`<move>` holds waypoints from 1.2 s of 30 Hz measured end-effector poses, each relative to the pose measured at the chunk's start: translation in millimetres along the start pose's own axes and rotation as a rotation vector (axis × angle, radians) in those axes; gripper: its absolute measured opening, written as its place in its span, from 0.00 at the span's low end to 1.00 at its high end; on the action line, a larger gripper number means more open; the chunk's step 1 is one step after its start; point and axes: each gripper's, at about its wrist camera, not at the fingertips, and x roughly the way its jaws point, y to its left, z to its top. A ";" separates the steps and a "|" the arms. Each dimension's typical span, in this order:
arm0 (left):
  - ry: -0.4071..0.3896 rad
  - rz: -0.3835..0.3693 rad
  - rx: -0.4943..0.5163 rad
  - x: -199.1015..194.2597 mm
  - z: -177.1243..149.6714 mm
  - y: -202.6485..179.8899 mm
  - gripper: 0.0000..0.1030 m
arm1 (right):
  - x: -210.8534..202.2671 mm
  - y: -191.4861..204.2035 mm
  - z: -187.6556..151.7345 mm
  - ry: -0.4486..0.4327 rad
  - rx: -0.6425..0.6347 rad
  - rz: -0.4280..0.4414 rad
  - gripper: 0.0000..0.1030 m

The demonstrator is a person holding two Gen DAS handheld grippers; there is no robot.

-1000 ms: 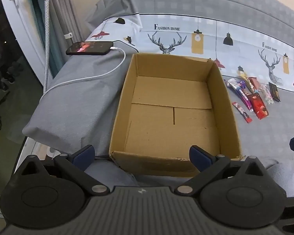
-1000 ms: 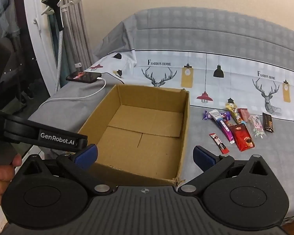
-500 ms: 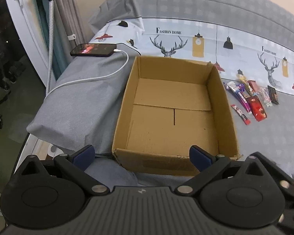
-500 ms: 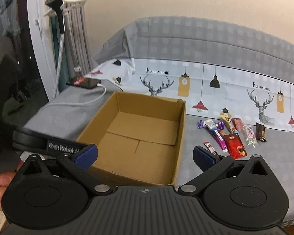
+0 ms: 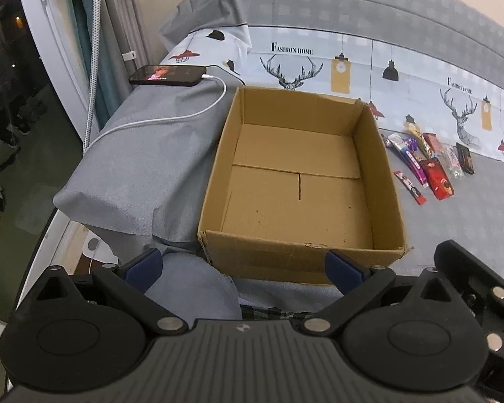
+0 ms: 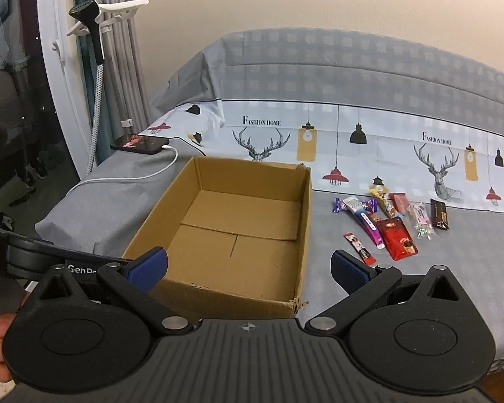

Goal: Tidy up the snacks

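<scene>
An open cardboard box [image 5: 215, 181] [image 6: 304, 221] sits on the grey bed, with nothing inside. Several snack packets lie in a cluster to its right: a red packet [image 5: 438, 178] [image 6: 398, 238], a purple-white stick [image 5: 408, 158] [image 6: 366, 220], a small red stick [image 5: 410, 186] [image 6: 359, 248] and a dark bar [image 5: 464, 158] [image 6: 439, 214]. My left gripper [image 5: 243, 265] is open and holds nothing, just before the box's near wall. My right gripper [image 6: 248, 267] is open and holds nothing, near the box's front right corner.
A phone [image 5: 168, 74] [image 6: 139, 142] on a white charging cable [image 5: 171, 117] lies at the bed's left corner. A curtain and window frame [image 6: 64, 100] stand at left, with a floor drop beyond the bed's edge. A printed sheet [image 6: 352, 141] covers the back.
Both grippers have drawn back and up a little; the box and snacks look smaller and farther. Nothing was grasped or moved.
</scene>
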 end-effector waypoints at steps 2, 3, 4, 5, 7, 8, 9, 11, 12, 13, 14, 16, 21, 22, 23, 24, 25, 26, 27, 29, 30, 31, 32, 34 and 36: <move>-0.001 -0.004 -0.003 -1.6 -0.9 0.7 1.00 | -2.2 2.1 1.7 -0.007 -0.007 0.001 1.00; 0.000 -0.004 -0.004 -2.1 -1.2 0.3 1.00 | -3.0 3.0 1.4 -0.010 -0.011 0.001 1.00; 0.000 -0.003 -0.006 -2.1 -1.1 0.2 1.00 | -3.5 4.4 0.9 -0.012 -0.013 0.000 1.00; -0.001 -0.003 -0.007 -1.9 -1.0 0.2 1.00 | -3.7 5.3 0.2 -0.012 -0.016 0.000 1.00; -0.001 -0.004 -0.007 -2.3 -1.3 0.6 1.00 | -3.7 6.2 -1.2 -0.011 -0.018 -0.001 1.00; -0.003 -0.004 -0.007 -2.6 -1.2 0.6 1.00 | -3.4 6.4 -1.1 -0.010 -0.018 -0.001 1.00; -0.005 -0.003 -0.007 -2.8 -1.3 0.7 1.00 | -2.9 7.1 -1.3 -0.008 -0.017 -0.003 1.00; -0.012 0.001 -0.003 -3.0 -1.4 1.2 1.00 | -2.2 8.9 -2.1 -0.004 -0.015 -0.007 1.00; -0.015 0.003 -0.002 -3.0 -1.3 0.8 1.00 | -1.5 8.9 -2.4 -0.002 -0.014 -0.008 1.00; -0.016 0.005 -0.001 -3.2 -1.6 0.9 1.00 | -0.8 9.3 -2.7 0.001 -0.013 -0.009 1.00; -0.016 0.006 0.001 -3.2 -1.7 0.8 1.00 | 0.5 9.1 -1.9 0.005 -0.012 -0.010 1.00; -0.015 0.006 0.004 -2.4 -2.0 1.0 1.00 | 2.1 9.1 -2.9 0.010 -0.009 -0.012 1.00; -0.013 0.014 0.020 -0.6 -2.6 -0.3 1.00 | 4.8 8.8 -4.0 0.017 0.002 -0.016 1.00; -0.012 0.016 0.023 0.0 -2.5 -1.0 1.00 | 5.3 7.6 -4.8 0.019 0.006 -0.017 1.00; -0.012 0.017 0.024 0.9 -2.3 -0.4 1.00 | 6.0 6.0 -5.4 0.021 0.009 -0.016 1.00; -0.011 0.018 0.025 1.6 -2.3 -0.7 1.00 | 6.8 5.2 -5.7 0.024 0.012 -0.015 1.00; -0.010 0.019 0.027 2.3 -2.1 -0.8 1.00 | 7.5 4.6 -5.7 0.026 0.014 -0.013 1.00; -0.010 0.019 0.028 2.6 -2.1 -0.6 1.00 | 8.2 4.0 -5.0 0.027 0.014 -0.012 1.00; -0.008 0.021 0.030 3.4 -2.0 -0.6 1.00 | 8.8 4.0 -4.7 0.027 0.013 -0.010 1.00; -0.007 0.024 0.032 4.2 -1.8 -0.8 1.00 | 9.8 4.0 -4.7 0.028 0.012 -0.007 1.00; -0.007 0.025 0.033 4.7 -1.9 -0.9 1.00 | 10.6 4.0 -4.8 0.030 0.012 -0.006 1.00; -0.005 0.026 0.034 5.2 -2.0 -1.1 1.00 | 11.1 4.3 -4.7 0.032 0.013 -0.005 1.00; -0.004 0.027 0.034 5.9 -1.9 -1.3 1.00 | 11.5 4.3 -4.9 0.033 0.015 -0.004 1.00; -0.001 0.027 0.035 7.6 -1.5 -1.5 1.00 | 13.2 4.0 -5.3 0.040 0.018 -0.003 1.00; 0.004 0.028 0.035 9.8 -1.5 -1.5 1.00 | 14.7 3.9 -5.5 0.045 0.019 -0.001 1.00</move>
